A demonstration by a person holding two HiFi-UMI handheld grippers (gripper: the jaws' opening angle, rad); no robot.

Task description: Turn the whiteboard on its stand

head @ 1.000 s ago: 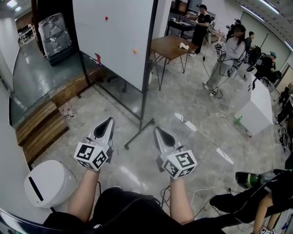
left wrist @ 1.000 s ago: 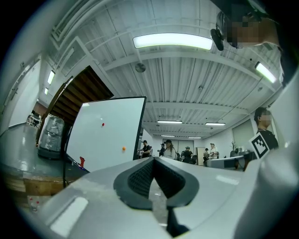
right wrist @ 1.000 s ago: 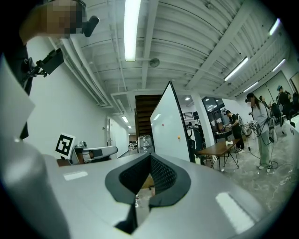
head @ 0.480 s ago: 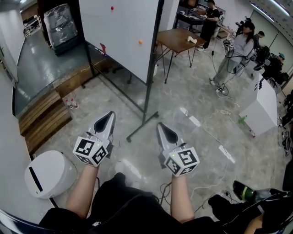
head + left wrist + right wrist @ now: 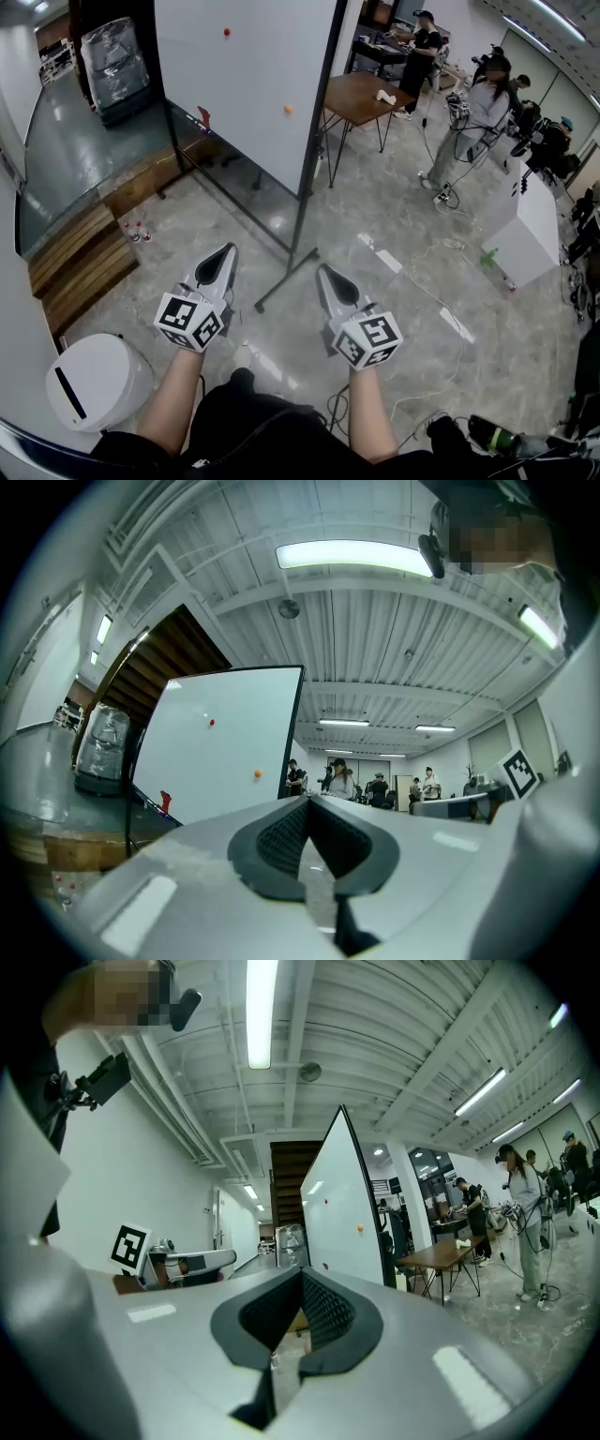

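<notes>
Head view: L gripper (image 5: 226, 251) and R gripper (image 5: 324, 272) are low in front of me, side by side. Both are pinched shut w/ nothing in them, tips aimed toward the whiteboard (image 5: 248, 84). Board is upright on its black stand (image 5: 314, 141), well apart from both tips. The stand's floor foot ends near the gap btwn the two grippers. Red dot (image 5: 226, 32) and orange dot (image 5: 287, 109) sit on the board face. A wooden table (image 5: 361, 94) is past the board's right edge.

L gripper view: jaws together, empty. Board is ahead and a bit left, its face toward me, both dots visible.

R gripper view: jaws together, empty. Board is seen at a steep angle, just right of centre, w/ the table to its right.
</notes>
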